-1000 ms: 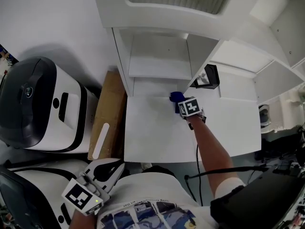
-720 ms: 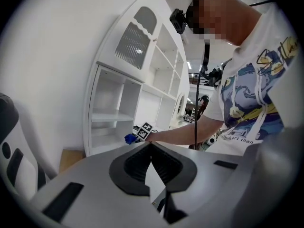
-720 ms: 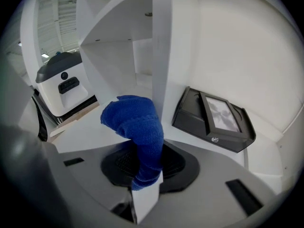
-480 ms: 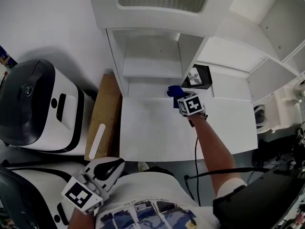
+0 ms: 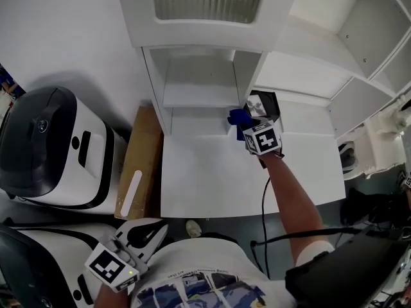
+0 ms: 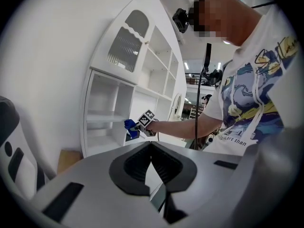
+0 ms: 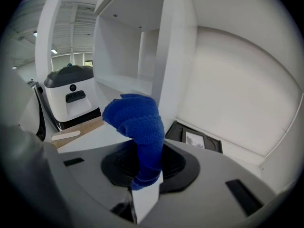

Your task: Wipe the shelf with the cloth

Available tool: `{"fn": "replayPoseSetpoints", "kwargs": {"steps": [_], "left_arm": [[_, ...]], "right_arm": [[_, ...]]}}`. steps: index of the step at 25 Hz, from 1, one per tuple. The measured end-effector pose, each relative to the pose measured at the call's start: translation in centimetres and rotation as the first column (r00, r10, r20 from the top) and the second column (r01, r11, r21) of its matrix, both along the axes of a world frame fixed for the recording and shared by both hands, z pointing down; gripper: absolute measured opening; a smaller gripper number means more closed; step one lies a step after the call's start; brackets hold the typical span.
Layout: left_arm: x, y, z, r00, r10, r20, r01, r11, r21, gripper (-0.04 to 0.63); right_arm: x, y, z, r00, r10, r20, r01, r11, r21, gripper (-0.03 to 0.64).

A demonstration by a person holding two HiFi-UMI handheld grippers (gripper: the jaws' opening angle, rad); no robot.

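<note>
1. Nearest to me, at the near left beside the printed shirt [image 5: 192, 287], is the left hand-held gripper [image 5: 149, 231]. In its own view the left hand-held gripper [image 6: 151, 145] has its jaws together at the tips with nothing between them, and it hangs in the air well short of the furniture.
2. To its left stand two white-and-black machines [image 5: 51, 146]. Just right of them a wooden board [image 5: 140, 153] lies on the floor, and a pale strip [image 5: 131, 188] rests on it.
3. Past those, my right forearm [image 5: 289, 197] reaches out over the white tabletop [image 5: 205, 178].
4. At the end of that arm is the right hand-held gripper [image 5: 249, 124], over the far edge of the tabletop. Seen from its own camera, the right hand-held gripper [image 7: 144, 180] is clamped on the blue cloth [image 7: 137, 122], and the cloth bunches up above the jaws.
5. The cloth [image 5: 239, 117] sits at the foot of the upright divider [image 5: 243, 76], at the right-hand corner of the left compartment's mouth. I cannot tell whether it touches the divider.
6. Just right of the divider a flat black frame [image 7: 197, 137] lies on the floor of the next compartment, near the cloth but apart from it.
7. Farthest out, the white shelf unit [image 5: 192, 18] rises behind everything, with one shelf board [image 5: 196, 96] across the left compartment.
</note>
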State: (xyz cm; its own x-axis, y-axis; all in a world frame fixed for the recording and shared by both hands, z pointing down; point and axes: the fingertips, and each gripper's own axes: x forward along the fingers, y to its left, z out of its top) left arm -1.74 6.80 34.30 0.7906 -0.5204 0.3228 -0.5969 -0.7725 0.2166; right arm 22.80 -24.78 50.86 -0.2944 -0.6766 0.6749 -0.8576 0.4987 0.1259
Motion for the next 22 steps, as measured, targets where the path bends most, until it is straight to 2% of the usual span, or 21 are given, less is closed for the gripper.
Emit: {"fn": "replayPoseSetpoints", "kwargs": {"steps": [4,10,22], "left_arm": [[0.3,0.6,0.1,1.0,0.006,-0.006,-0.006,1.0,-0.012,0.012],[-0.4,0.9,0.1,1.0,-0.005,0.002,0.005,1.0,0.01,0.012],[-4.8,1.0,0.1,0.996,-0.085,-0.001,0.085,0.996,0.006,0.012]], "right_arm": [[-0.6,0.1,-1.2,1.0,-0.014,-0.002,0.014,1.0,0.023,0.098],[-2.9,-0.6,-2.2,0.999,-0.036,0.023,0.035,0.998,0.043,0.098],[-12.0,-1.5,-2.8,0.989,-0.128,0.068,0.125,0.991,0.048,0.098]]}}
